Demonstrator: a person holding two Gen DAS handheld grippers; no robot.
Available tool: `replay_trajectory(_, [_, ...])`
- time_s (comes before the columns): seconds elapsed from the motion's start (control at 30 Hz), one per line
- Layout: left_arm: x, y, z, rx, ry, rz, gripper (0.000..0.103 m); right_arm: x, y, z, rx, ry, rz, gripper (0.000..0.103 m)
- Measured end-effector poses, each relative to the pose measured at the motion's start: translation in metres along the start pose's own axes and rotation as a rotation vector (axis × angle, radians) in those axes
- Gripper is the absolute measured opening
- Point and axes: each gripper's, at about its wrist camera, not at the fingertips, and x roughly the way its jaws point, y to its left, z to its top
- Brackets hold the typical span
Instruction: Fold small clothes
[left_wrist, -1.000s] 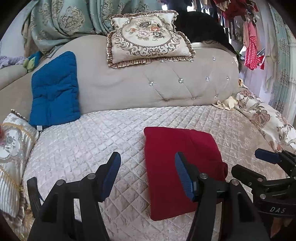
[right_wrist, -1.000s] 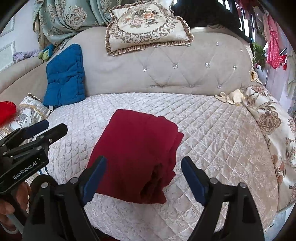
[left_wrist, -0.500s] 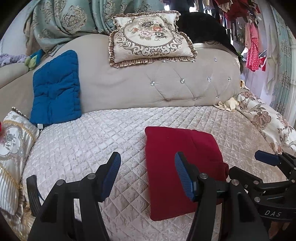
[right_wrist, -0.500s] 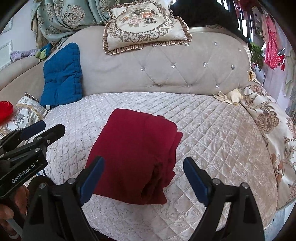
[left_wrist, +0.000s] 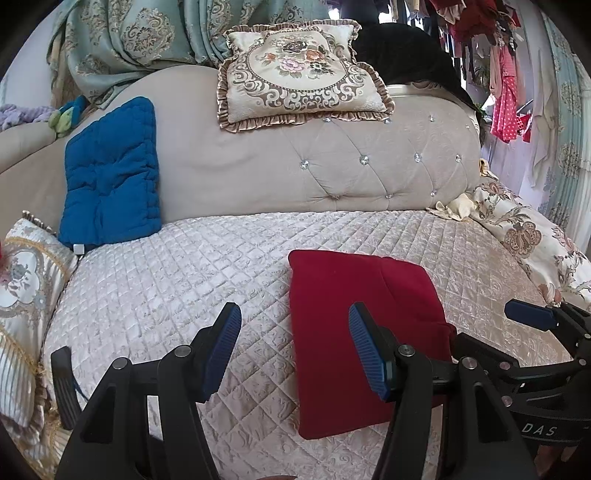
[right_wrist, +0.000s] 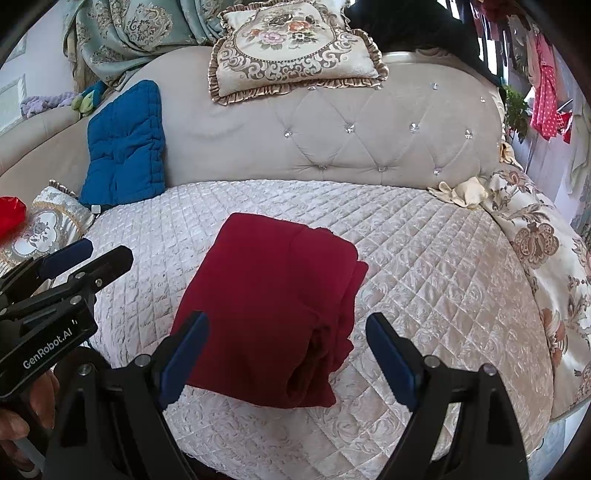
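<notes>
A dark red garment (left_wrist: 351, 325) lies folded into a neat rectangle on the quilted cream seat (left_wrist: 184, 280); in the right wrist view (right_wrist: 273, 306) its layered edges face right and toward me. My left gripper (left_wrist: 293, 350) is open and empty, held above the seat at the garment's left edge. My right gripper (right_wrist: 286, 352) is open and empty, hovering over the garment's near end without touching it. Each gripper shows at the side of the other's view.
The tufted beige sofa back (left_wrist: 332, 166) carries a floral frilled cushion (left_wrist: 303, 70). A blue pad (left_wrist: 110, 173) leans at the left, a patterned cushion (left_wrist: 22, 280) at the far left, and floral fabric (left_wrist: 535, 240) at the right. Clothes (left_wrist: 506, 110) hang behind.
Both grippers have drawn back slightly from the folded garment and stay open. The garment has not moved.
</notes>
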Motion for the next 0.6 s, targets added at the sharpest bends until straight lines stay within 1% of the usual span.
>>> replay_trajectory(0.6, [0.0067,0.0019,-0.0019,-0.007,0.014,0.002,0.039,0.0089,0.0024,0.0034,-0.012,0.011,0.006,0.090])
